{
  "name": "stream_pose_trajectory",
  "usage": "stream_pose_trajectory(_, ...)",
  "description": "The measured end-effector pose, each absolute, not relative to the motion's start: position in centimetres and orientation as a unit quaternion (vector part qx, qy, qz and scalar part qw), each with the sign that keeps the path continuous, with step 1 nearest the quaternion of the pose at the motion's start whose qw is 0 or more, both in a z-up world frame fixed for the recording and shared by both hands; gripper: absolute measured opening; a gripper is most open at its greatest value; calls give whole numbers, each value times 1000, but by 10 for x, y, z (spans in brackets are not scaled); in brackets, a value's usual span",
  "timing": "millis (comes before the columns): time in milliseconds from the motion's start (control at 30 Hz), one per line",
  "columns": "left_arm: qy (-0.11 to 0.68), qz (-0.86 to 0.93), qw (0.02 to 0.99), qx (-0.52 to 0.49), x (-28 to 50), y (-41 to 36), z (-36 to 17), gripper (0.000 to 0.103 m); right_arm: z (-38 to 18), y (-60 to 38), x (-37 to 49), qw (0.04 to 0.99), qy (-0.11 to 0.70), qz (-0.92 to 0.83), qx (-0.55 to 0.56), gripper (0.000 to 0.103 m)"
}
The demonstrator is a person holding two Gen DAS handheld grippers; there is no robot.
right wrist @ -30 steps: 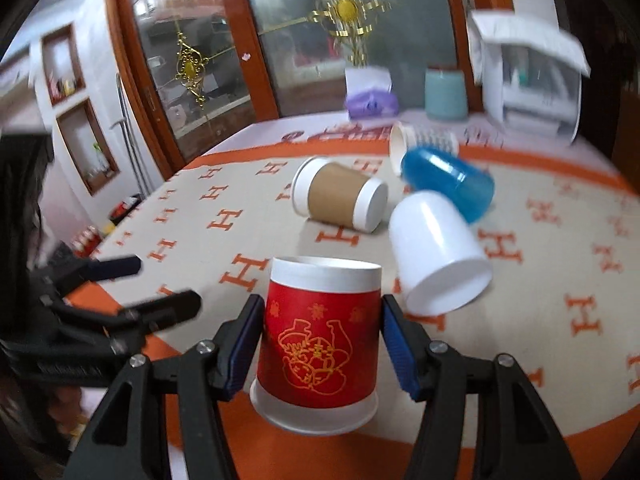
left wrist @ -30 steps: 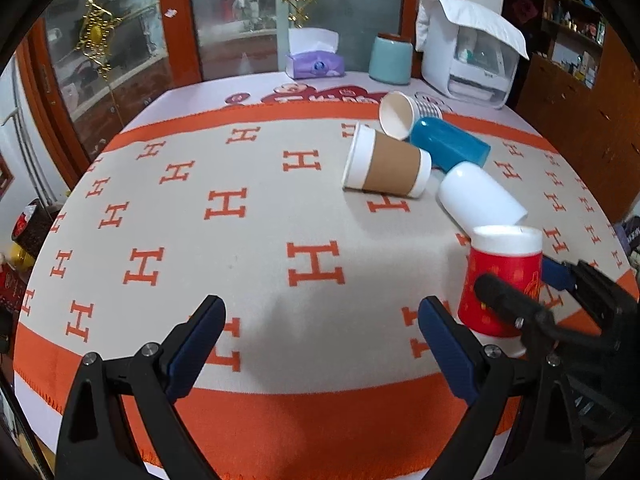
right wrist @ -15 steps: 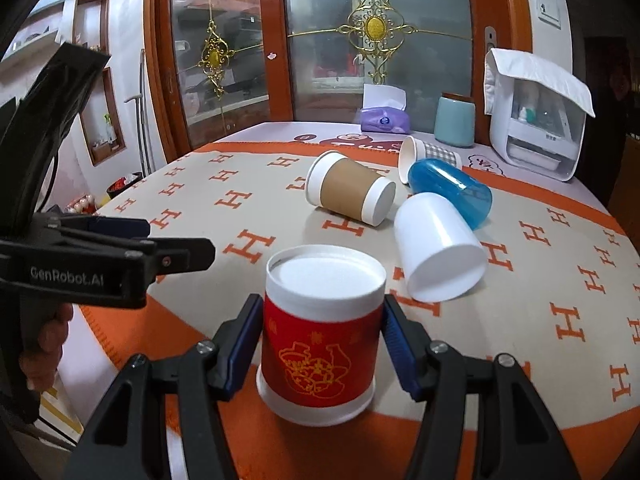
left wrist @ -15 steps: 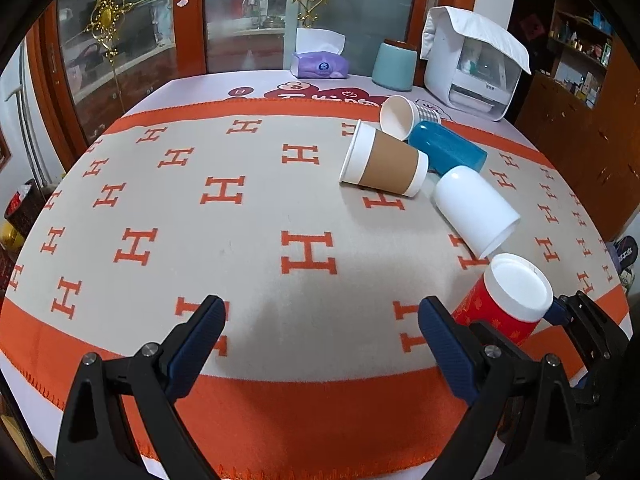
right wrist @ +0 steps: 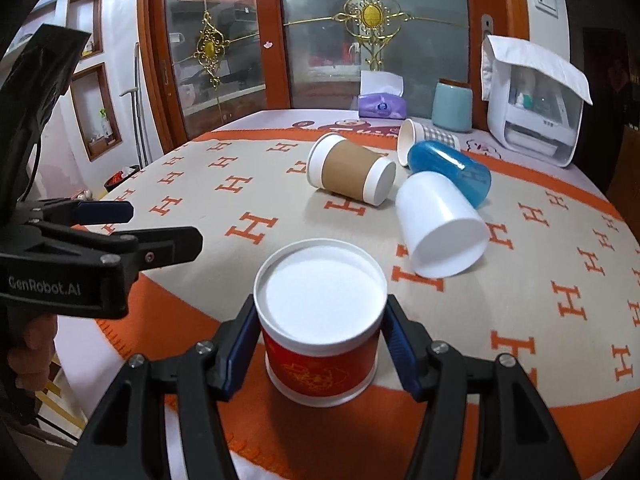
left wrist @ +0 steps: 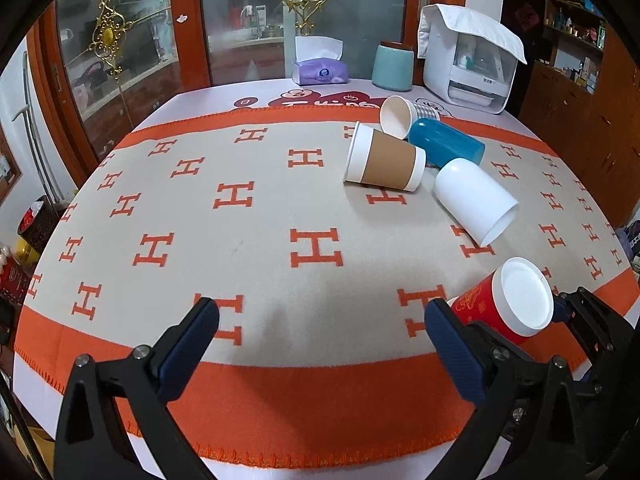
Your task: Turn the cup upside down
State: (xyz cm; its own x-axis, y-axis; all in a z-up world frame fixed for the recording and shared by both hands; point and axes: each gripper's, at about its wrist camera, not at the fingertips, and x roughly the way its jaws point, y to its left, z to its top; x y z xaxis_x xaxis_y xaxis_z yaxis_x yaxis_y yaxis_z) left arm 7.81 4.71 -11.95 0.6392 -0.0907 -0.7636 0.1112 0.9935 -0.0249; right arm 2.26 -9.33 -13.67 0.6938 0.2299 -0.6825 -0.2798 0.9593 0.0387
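Note:
A red paper cup (right wrist: 320, 344) with gold print stands upside down, its white base up, near the front edge of the table. My right gripper (right wrist: 318, 344) is shut on the red cup, a blue pad on each side. The cup shows at the lower right of the left wrist view (left wrist: 508, 304), tilted in that view. My left gripper (left wrist: 320, 344) is open and empty above the front of the cloth, left of the cup. It also shows in the right wrist view (right wrist: 120, 224).
A brown-sleeved cup (left wrist: 384, 158), a white cup (left wrist: 476, 200), a blue cup (left wrist: 446, 144) and a checked cup (left wrist: 400, 114) lie on their sides at the right. A tissue box (left wrist: 318, 70), a teal canister (left wrist: 394, 66) and a white appliance (left wrist: 470, 60) stand at the back. The orange-and-beige cloth (left wrist: 200, 220) covers the table.
Both grippers have risen and now look down more steeply. The red cup has stayed gripped in the right gripper and now shows its white base from above. The left gripper has stayed open.

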Motion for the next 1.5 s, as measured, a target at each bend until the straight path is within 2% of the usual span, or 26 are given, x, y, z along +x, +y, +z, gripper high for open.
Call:
stream_pose_trajectory(700, 424, -38, 905, 5, 42, 44, -109, 102, -98, -112, -14, 924, 361, 127, 29, 64)
stream_pose_trajectory(1233, 395, -23, 918, 13, 26, 26, -39, 102, -17, -134, -35, 928, 364, 52, 69, 65)
stream_pose_trajectory(1333, 381, -34, 924, 15, 21, 17, -22, 102, -3, -136, -39, 932, 354, 43, 67, 70)
stream_pose_trajectory(1500, 374, -46, 926, 12, 19, 7, -4, 102, 9, -142, -39, 936, 342, 33, 75, 70)
